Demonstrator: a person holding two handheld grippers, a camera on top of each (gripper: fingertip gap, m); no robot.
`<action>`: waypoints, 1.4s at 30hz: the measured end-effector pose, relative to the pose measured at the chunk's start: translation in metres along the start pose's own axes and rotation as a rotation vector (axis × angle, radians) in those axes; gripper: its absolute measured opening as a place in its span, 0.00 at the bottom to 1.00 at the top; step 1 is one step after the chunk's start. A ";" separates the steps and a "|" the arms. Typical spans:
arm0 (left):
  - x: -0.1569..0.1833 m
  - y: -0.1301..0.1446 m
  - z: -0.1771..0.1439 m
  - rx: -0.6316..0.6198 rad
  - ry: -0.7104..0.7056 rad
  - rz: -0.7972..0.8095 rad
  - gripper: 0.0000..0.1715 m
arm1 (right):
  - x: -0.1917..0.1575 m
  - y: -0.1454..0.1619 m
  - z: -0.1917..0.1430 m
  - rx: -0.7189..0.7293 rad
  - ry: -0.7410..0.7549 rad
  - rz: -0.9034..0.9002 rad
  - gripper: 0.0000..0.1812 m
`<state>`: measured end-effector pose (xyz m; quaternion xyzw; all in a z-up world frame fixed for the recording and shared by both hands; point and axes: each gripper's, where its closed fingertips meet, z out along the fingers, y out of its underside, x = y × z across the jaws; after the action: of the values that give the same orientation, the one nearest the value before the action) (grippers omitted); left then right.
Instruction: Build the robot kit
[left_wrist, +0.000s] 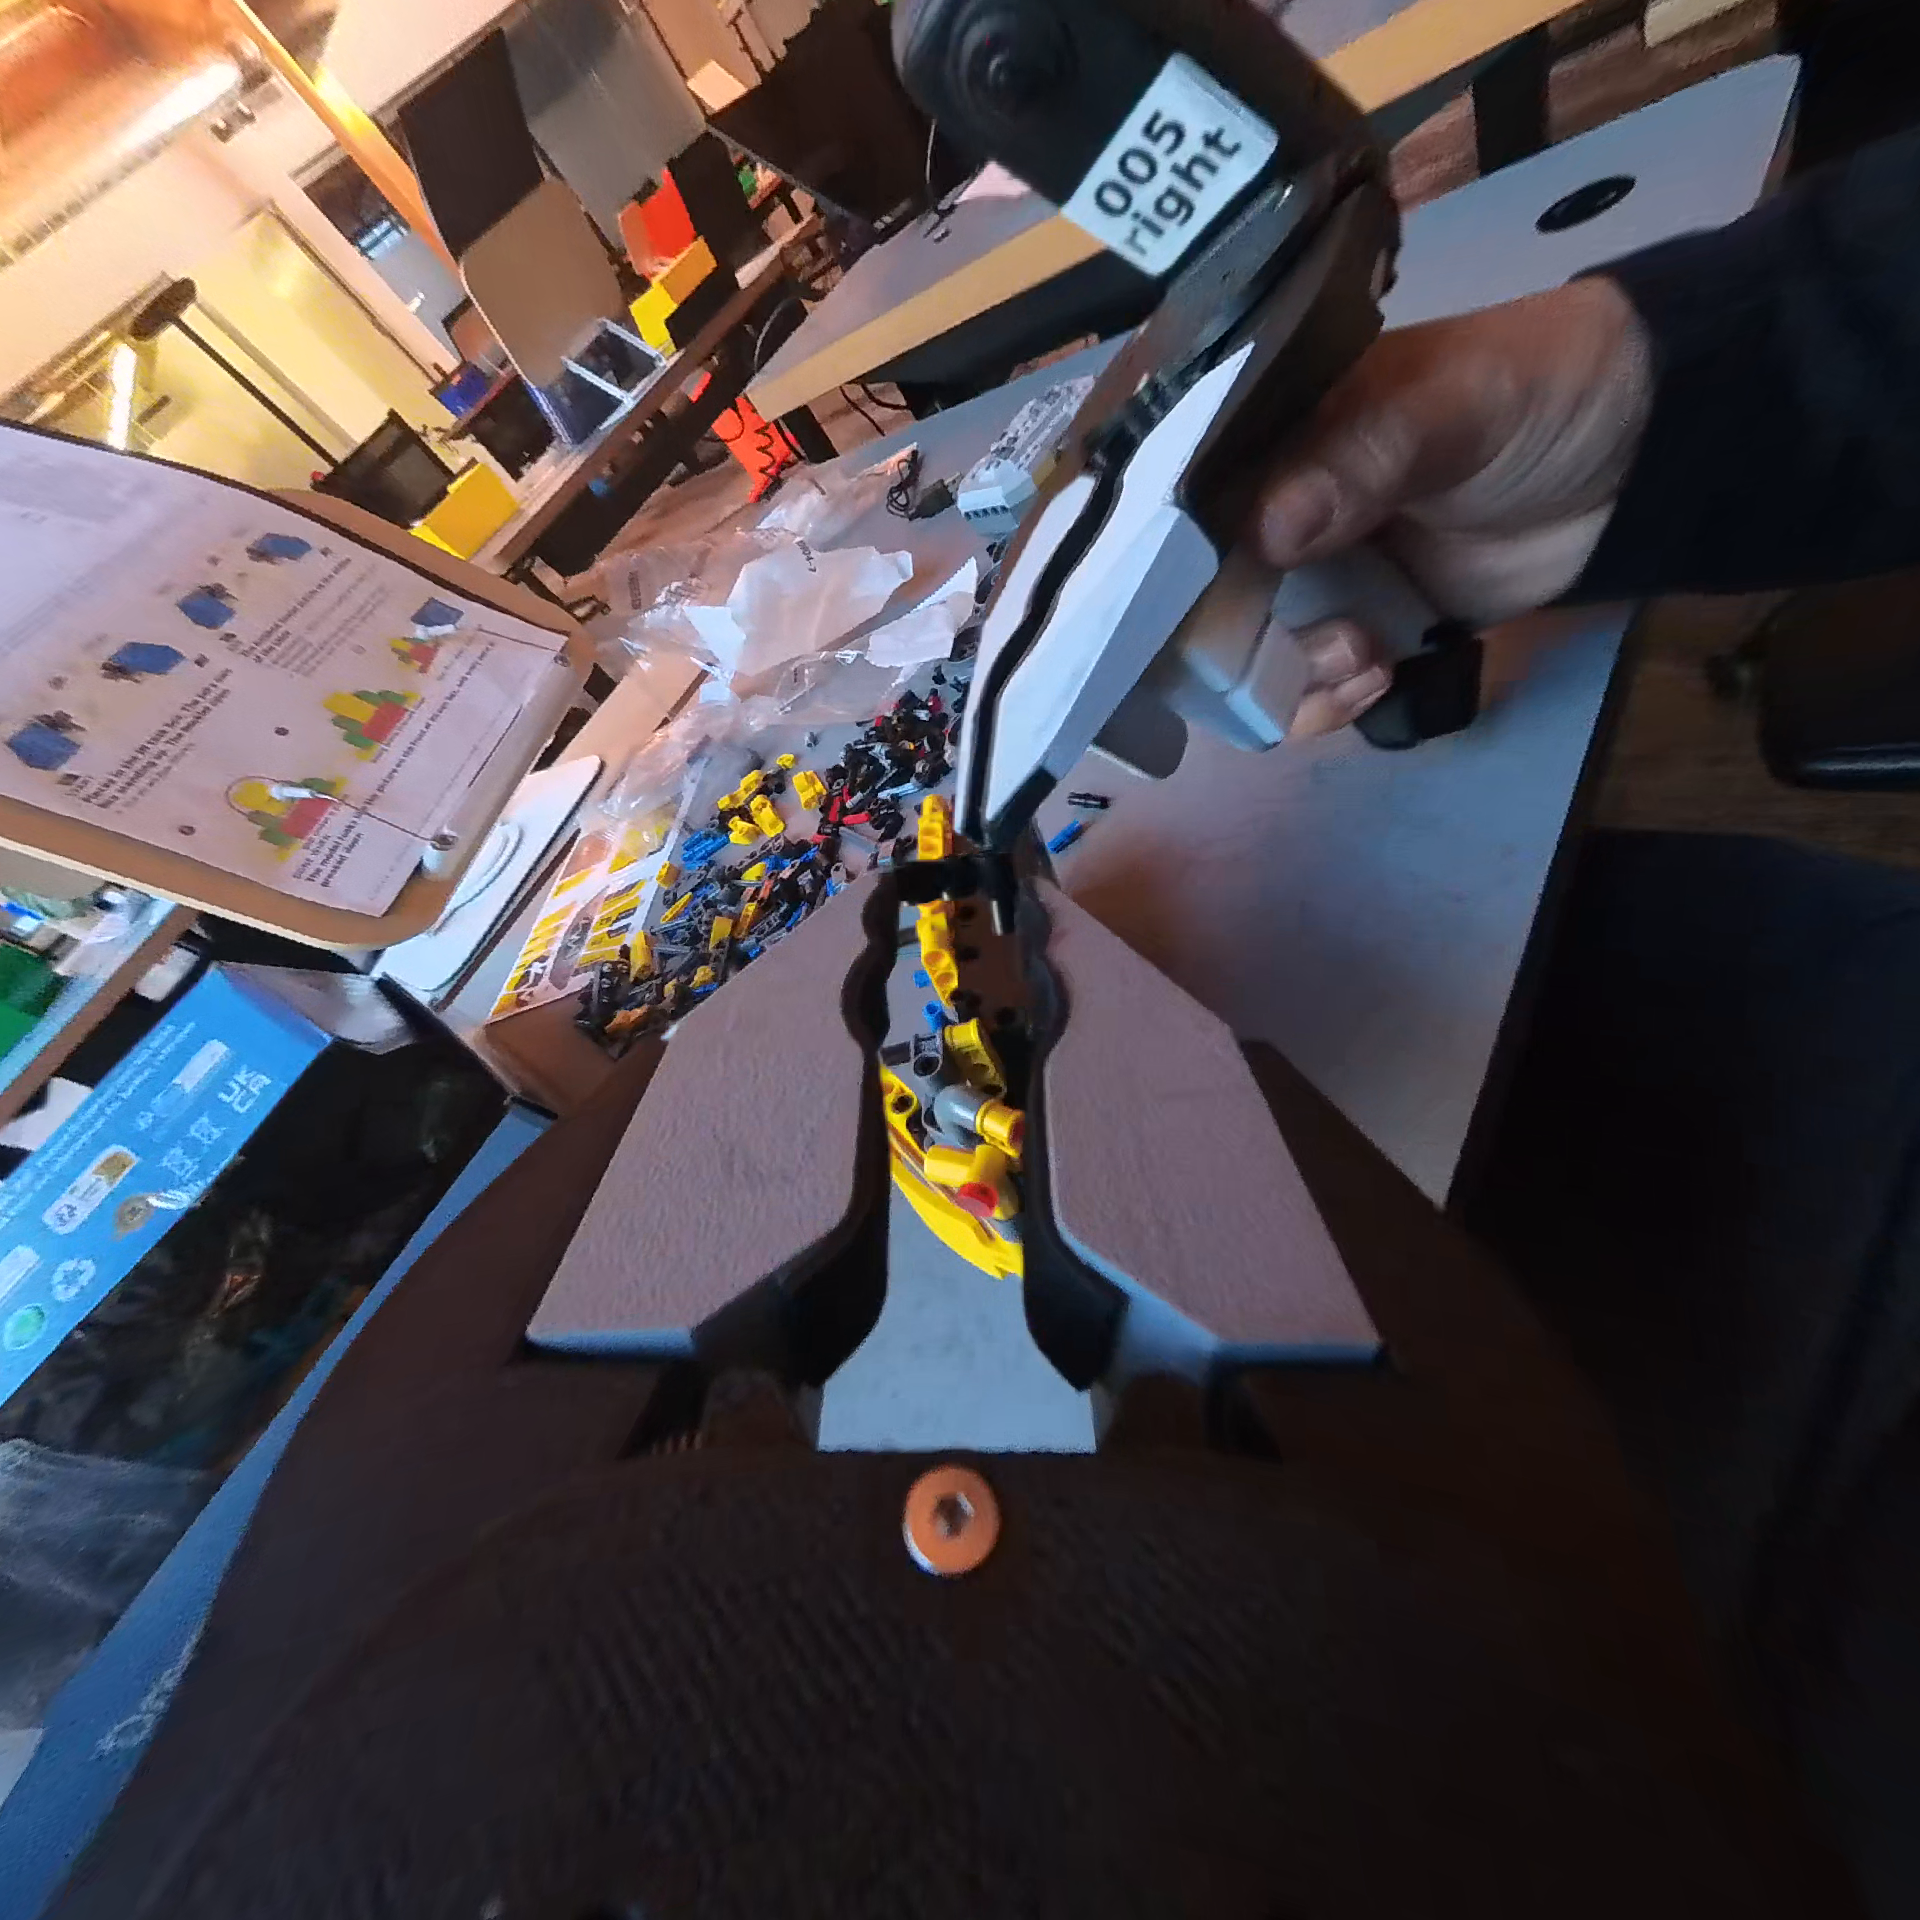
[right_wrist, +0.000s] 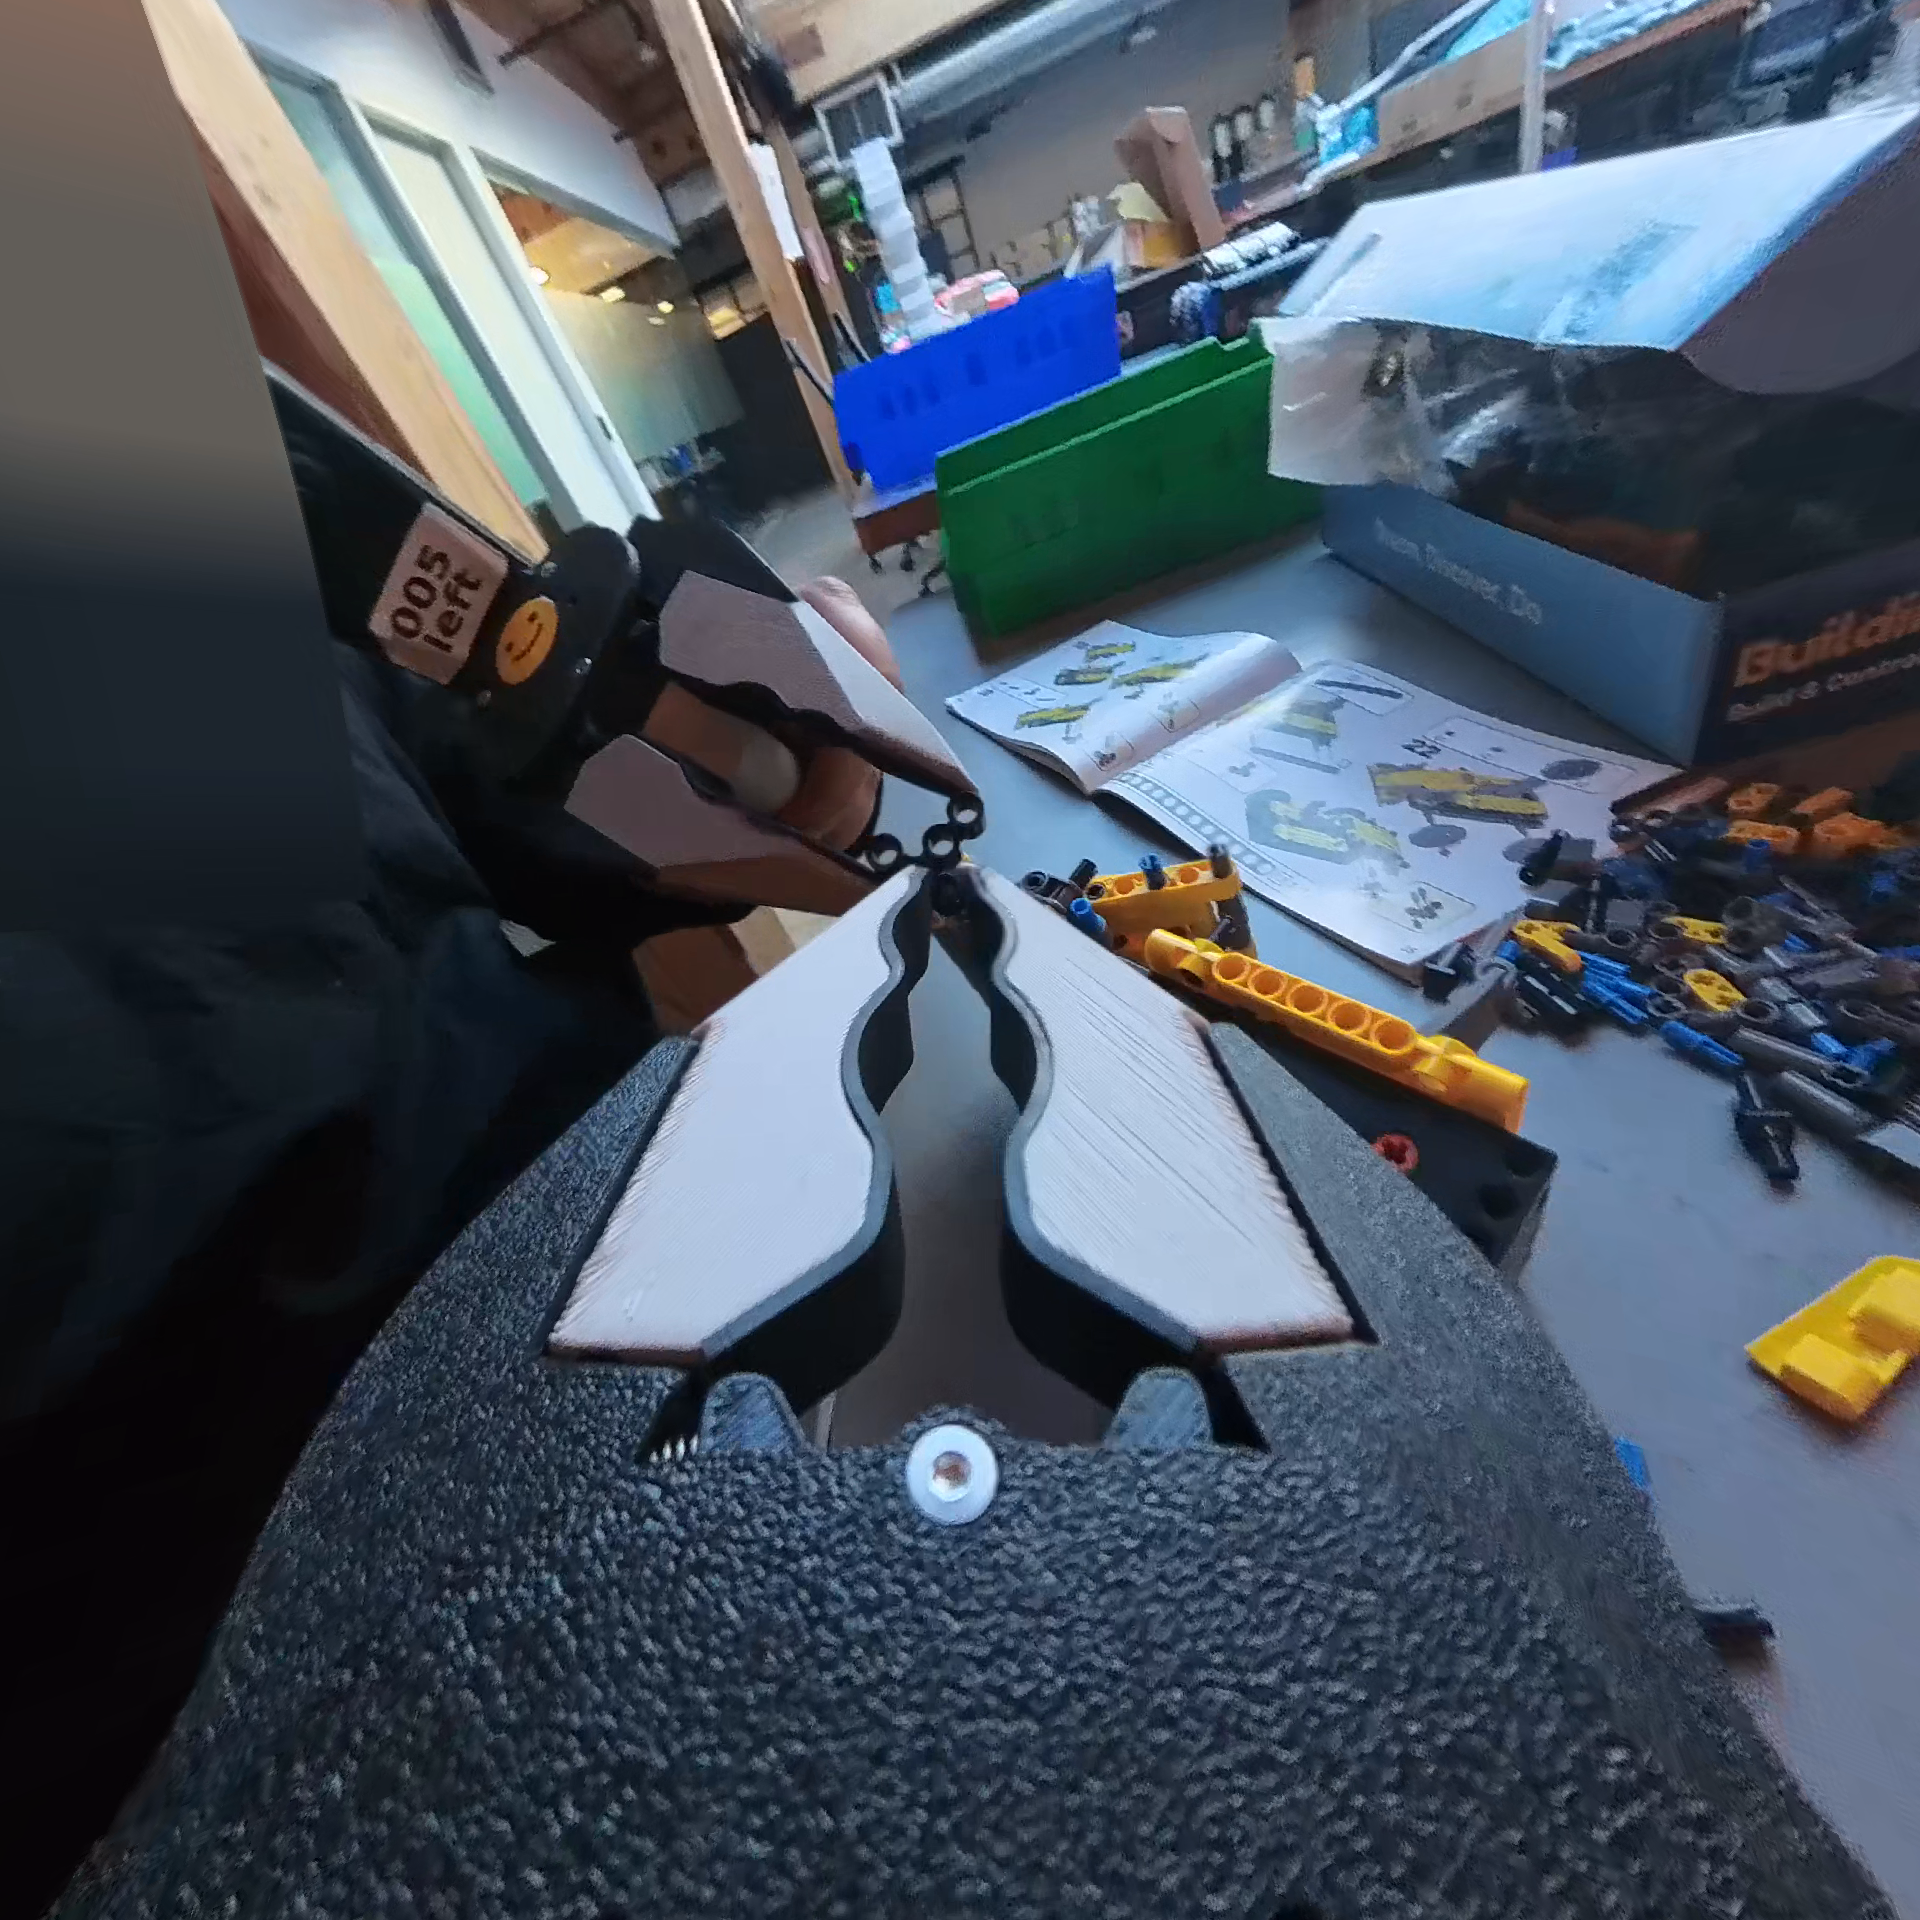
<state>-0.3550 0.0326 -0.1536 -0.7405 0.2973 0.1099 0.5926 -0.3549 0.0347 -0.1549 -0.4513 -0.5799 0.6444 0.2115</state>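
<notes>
Two tools over desk (right_wrist: 1662, 1299): left tool (right_wrist: 920, 821) clamped on one black holed beam (right_wrist: 930, 836); right tool (right_wrist: 948, 891) nipped on one black pin (right_wrist: 948, 896) beneath that beam; one open booklet (right_wrist: 1299, 769) beyond

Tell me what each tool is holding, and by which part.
The left tool pinches a black beam with holes at one end. The right tool is shut on a small black piece below that beam; which part, I cannot tell.

Grey table (right_wrist: 1683, 1278) w/ loose bricks (right_wrist: 1766, 966), booklet (right_wrist: 1299, 769), box (right_wrist: 1621, 582)
</notes>
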 end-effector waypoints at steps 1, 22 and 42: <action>-0.001 0.002 0.000 -0.004 -0.007 0.007 0.10 | 0.001 0.000 0.000 -0.009 0.023 -0.002 0.05; -0.006 -0.002 0.006 0.039 -0.060 0.059 0.02 | 0.013 -0.011 -0.002 0.033 0.141 0.216 0.11; 0.012 -0.003 -0.015 0.092 -0.156 0.328 0.02 | -0.013 -0.004 0.017 0.024 0.083 0.305 0.05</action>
<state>-0.3462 0.0154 -0.1537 -0.6433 0.3722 0.2484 0.6212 -0.3634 0.0160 -0.1483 -0.5578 -0.4876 0.6569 0.1403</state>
